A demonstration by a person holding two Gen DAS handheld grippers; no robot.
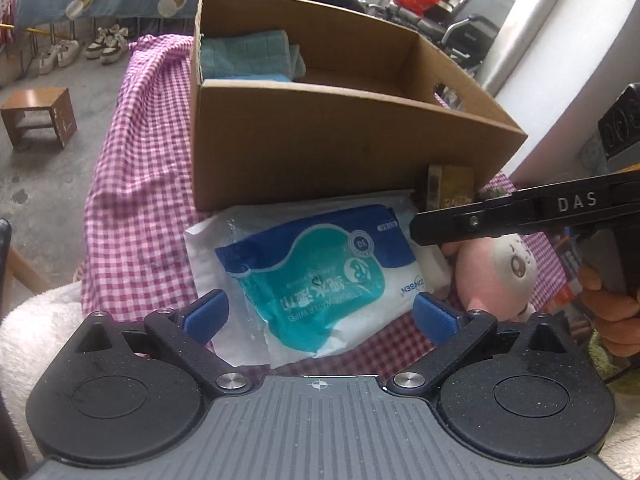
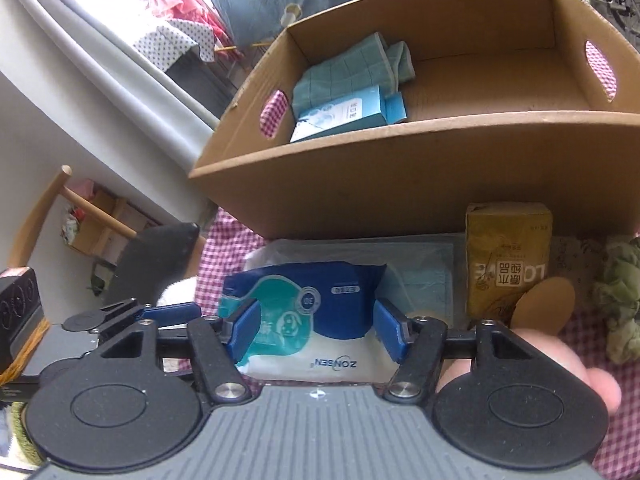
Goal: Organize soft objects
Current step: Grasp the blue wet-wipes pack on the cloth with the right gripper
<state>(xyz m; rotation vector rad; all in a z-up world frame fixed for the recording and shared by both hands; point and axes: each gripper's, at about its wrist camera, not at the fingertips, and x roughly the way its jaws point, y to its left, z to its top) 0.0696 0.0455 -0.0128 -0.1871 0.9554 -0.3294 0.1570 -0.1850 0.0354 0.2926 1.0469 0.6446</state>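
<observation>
Right wrist view: wipes pack (image 2: 304, 320) lies between right tongs (image 2: 316, 332), unpressed

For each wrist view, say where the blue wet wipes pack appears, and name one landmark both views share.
Left wrist: wet wipes pack lies low in the centre, below the box.
Right wrist: pack lies low in the centre, between the blue jaws.
Shared landmark: cardboard box, just behind it.
</observation>
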